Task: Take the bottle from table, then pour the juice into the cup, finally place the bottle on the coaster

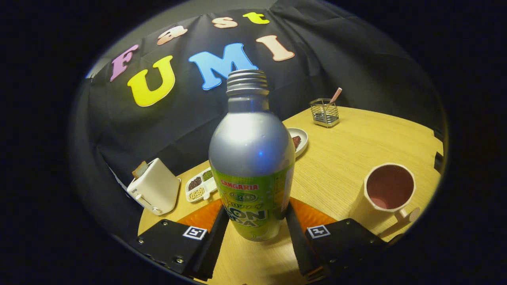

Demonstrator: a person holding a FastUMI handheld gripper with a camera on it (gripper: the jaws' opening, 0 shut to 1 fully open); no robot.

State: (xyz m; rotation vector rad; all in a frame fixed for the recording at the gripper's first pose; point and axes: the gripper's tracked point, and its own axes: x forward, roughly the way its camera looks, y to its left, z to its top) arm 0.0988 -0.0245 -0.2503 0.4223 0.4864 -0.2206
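Here's the bottle (252,158), upright and dead centre between the 2 fingers of the gripper (253,221). Both fingers press against its lower sides, one on each flank, so the tongs are clamped on the bottle. Its base looks to hang just above the wooden table (348,150), though contact with the surface is hard to judge from this angle.

The bottle has a silver metal shoulder and neck, with bare screw threads at the mouth and no cap on. The lower body wears a green and yellow label: "SANGARIA" reads clearly in red at the top. Below it, big pale letters are partly cut off by the fingers, showing "ON" and "DA". The small print between them is too fine to read.

To the right of the fingers, near the table's edge, stands the cup (386,194), cream outside, pinkish inside, handle pointing toward the gripper. Under and behind the bottle lies the orange coaster (204,215), showing on both sides of it.

Further back: a white toaster (153,190) with a slice poking out at the left, a divided white tray (201,185) of seeds or beans beside it, a small plate (299,140) with something dark on it behind the bottle, and a wire basket (324,112) holding 1 stick at the far side.
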